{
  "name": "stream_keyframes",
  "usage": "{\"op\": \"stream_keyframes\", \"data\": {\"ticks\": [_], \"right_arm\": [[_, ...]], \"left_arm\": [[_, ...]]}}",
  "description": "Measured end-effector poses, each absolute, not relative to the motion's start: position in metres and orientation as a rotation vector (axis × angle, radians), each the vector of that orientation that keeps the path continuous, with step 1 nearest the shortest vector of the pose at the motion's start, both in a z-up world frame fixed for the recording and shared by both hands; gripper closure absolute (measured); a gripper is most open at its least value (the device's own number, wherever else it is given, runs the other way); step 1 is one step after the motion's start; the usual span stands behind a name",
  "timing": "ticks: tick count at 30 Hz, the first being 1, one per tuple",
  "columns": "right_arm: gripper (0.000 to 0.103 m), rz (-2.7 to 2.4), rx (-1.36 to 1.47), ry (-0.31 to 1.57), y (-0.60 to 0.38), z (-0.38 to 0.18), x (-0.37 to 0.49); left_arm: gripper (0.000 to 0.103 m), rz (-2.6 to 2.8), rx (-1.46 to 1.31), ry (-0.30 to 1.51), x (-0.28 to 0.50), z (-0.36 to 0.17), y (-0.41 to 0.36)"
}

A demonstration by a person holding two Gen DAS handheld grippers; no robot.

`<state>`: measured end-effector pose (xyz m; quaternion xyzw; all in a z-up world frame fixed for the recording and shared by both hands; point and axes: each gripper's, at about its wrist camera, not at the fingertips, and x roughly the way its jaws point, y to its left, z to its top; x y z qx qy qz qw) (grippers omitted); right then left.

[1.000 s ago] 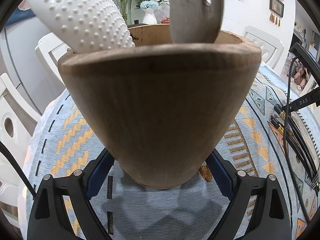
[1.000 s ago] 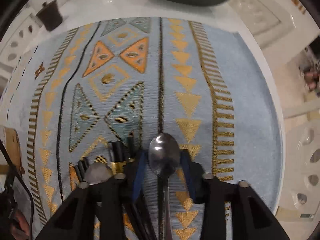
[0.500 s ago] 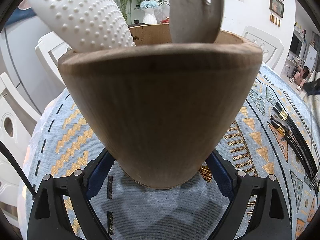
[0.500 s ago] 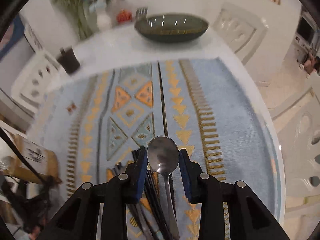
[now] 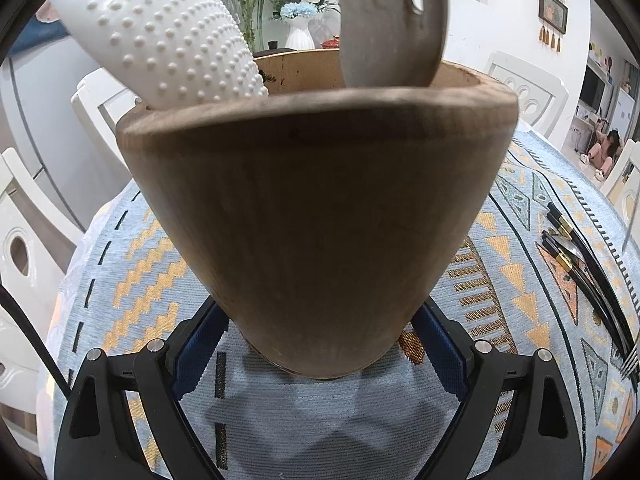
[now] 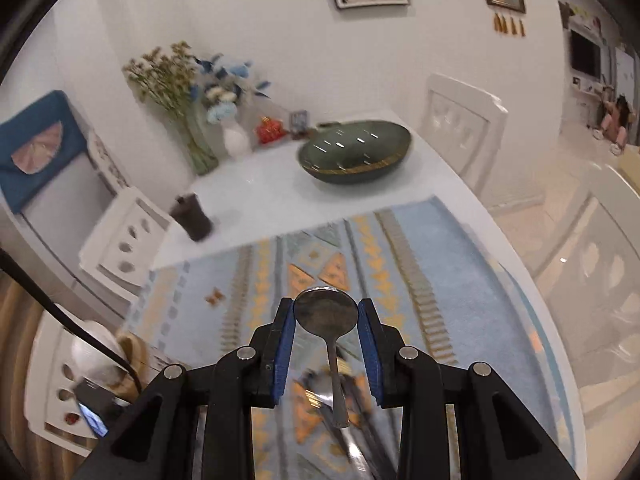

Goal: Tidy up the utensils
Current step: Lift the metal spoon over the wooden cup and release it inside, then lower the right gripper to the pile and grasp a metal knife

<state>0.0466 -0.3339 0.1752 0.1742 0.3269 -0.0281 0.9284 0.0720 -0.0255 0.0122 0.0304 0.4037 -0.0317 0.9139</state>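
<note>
Utensils are split between two places: a metal spoon (image 6: pixel 326 316) sits clamped by its bowl between the blue pads of the right gripper (image 6: pixel 326 334), its handle hanging down toward the camera above a blurred cluster of black chopsticks (image 6: pixel 360 412) on the patterned blue cloth (image 6: pixel 424 248). The left gripper (image 5: pixel 320 344) stands wide, its blue pads pressed to either side of the base of a wooden holder (image 5: pixel 316 216) that rests upright on the same cloth. Inside the holder a white dotted utensil (image 5: pixel 160 32) leans to the left rim and a grey slotted spatula (image 5: pixel 392 20) leans to the right rim. In the left wrist view, black chopsticks with gold bands (image 5: pixel 576 264) and the tines of a fork (image 5: pixel 630 360) lie on the cloth well to the right of the holder. Beyond the cloth, on the bare white table (image 6: pixel 272 200), stand a small dark cup (image 6: pixel 192 220), a dark green bowl (image 6: pixel 354 156), and vases of flowers (image 6: pixel 192 96) by the wall
</note>
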Motion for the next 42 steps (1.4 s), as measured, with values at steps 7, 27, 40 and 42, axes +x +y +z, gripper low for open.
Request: {"op": "stream_keyframes", "data": {"ticks": [7,27,40,42], "right_arm": [[0.073,0.148,0.388,0.539,-0.275,0.240,0.062],[0.064,0.393,0.206,0.600,-0.127,0.247,0.123],[0.040,0.210,0.245,0.463,-0.202,0.290,0.057],[0.039,0.134,0.264,0.482,-0.227,0.282,0.040]], "left_arm": [[0.011,-0.061,0.067,0.825,0.071,0.013,-0.029],[0.011,-0.063,0.052,0.755,0.057,0.022,-0.021],[0.011,-0.066,0.047,0.768,0.058,0.020,-0.015],[0.011,-0.065,0.057,0.766,0.058,0.021,-0.018]]}}
